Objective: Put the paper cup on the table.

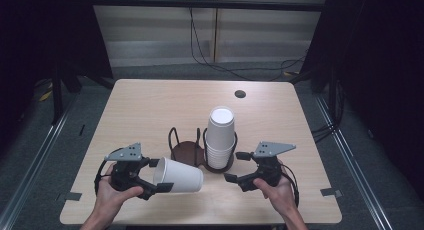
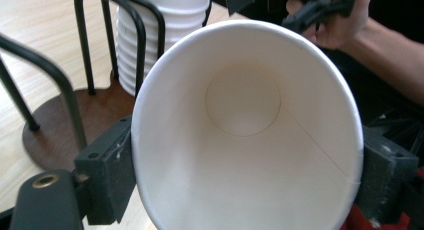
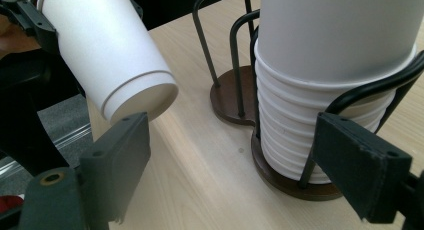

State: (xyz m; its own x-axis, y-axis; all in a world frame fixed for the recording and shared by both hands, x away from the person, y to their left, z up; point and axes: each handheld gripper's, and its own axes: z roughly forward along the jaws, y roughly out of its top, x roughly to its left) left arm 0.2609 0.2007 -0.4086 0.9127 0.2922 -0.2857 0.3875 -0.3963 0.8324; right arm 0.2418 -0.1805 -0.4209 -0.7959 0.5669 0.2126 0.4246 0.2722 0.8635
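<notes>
The left gripper (image 1: pixel 159 176) is clamped on the rim end of a single paper cup (image 1: pixel 179 175), which lies on its side between the jaws, base pointing toward the right gripper (image 1: pixel 233 167); one cup, it seems, is already parted from the rest. The right gripper stands wide with nothing between its jaws, just beside the stack of cups (image 1: pixel 220 137) that sits in the far ring of the wire holder (image 1: pixel 202 149). Beyond the held cup, the holder's other ring (image 1: pixel 186 148) is bare on the counter (image 1: pixel 150 105), so seating this cup there looks like what is left
</notes>
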